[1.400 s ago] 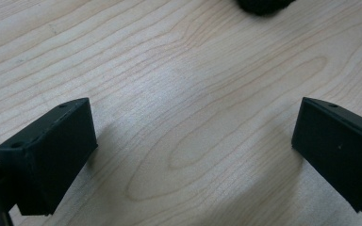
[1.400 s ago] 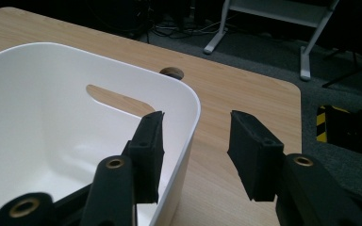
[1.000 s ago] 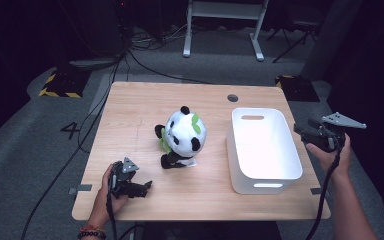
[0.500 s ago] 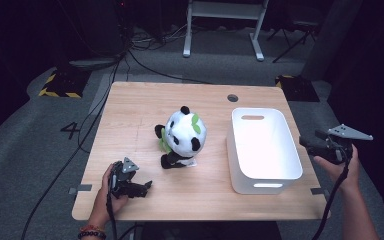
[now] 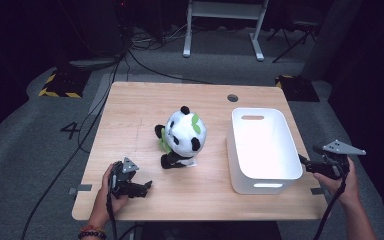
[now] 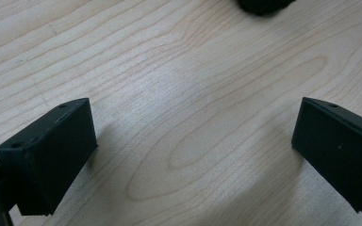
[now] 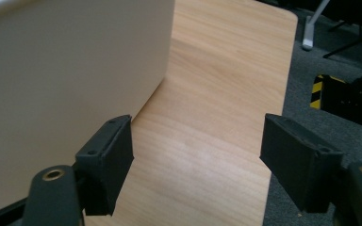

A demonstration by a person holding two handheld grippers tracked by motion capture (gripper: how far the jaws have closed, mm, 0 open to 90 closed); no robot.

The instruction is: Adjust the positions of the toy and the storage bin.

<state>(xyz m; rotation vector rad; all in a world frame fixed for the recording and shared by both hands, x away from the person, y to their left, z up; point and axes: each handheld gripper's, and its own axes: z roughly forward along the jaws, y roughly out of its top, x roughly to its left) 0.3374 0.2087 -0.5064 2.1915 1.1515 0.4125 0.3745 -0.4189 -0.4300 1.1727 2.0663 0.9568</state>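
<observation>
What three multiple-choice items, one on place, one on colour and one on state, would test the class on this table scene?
1. Where does the panda toy stand?
A. inside the bin
B. on the table, left of the bin
C. on the floor

2. What colour is the bin?
A. white
B. red
C. blue

3. How are the left claw's jaws?
A. shut on the panda toy
B. shut on the bin
C. open, with nothing between them

Answers: 1 B, the high view shows it on the table beside the bin. 2 A, its walls are white. 3 C, the left gripper view shows bare wood between the jaws.
</observation>
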